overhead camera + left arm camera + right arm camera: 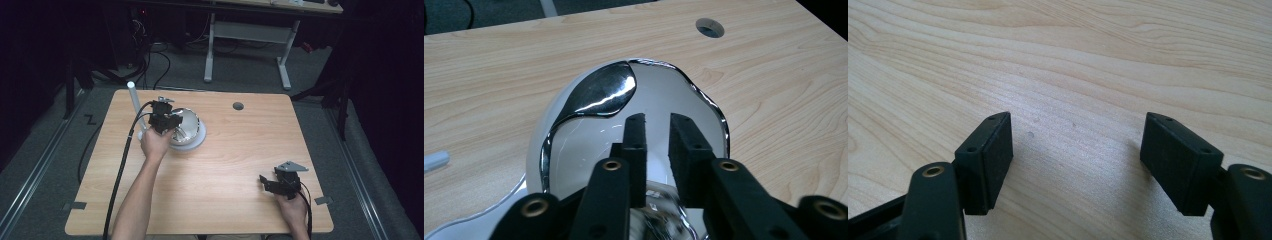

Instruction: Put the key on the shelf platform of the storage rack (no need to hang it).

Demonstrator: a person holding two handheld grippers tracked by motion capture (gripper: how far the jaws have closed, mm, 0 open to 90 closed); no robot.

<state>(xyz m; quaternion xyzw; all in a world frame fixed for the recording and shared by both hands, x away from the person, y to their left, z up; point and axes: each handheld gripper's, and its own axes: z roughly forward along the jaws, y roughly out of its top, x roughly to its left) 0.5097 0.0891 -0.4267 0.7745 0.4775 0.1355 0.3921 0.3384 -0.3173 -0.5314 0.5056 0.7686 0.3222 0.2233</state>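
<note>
High view is showing the left gripper reaching over a shiny metal bowl that is sitting tilted on a white plate, toward the far left part of the wooden table. A white tube is standing just beside the plate, on its left. Left gripper view is looking straight down the jaws: the two black pads are standing narrowly apart over the polished surface of the bowl, with a slim gap between them, and I cannot tell whether any rim or wall is lying in that gap, so the grip is not confirmed. The bowl's wavy edge is running around behind the jaws; the plate is peeking out at lower left. The right gripper is idling near the front right corner, well apart from the bowl; in the right gripper view its jaws are spread wide over bare wood, holding nothing. Judgement: the step in hand is taking hold of the bowl with the left gripper. The next move is probably calling for the pads to straddle the thin rim squarely before squeezing, since polished metal is likely slipping easily and the tilted bowl could be rocking on the plate.
</note>
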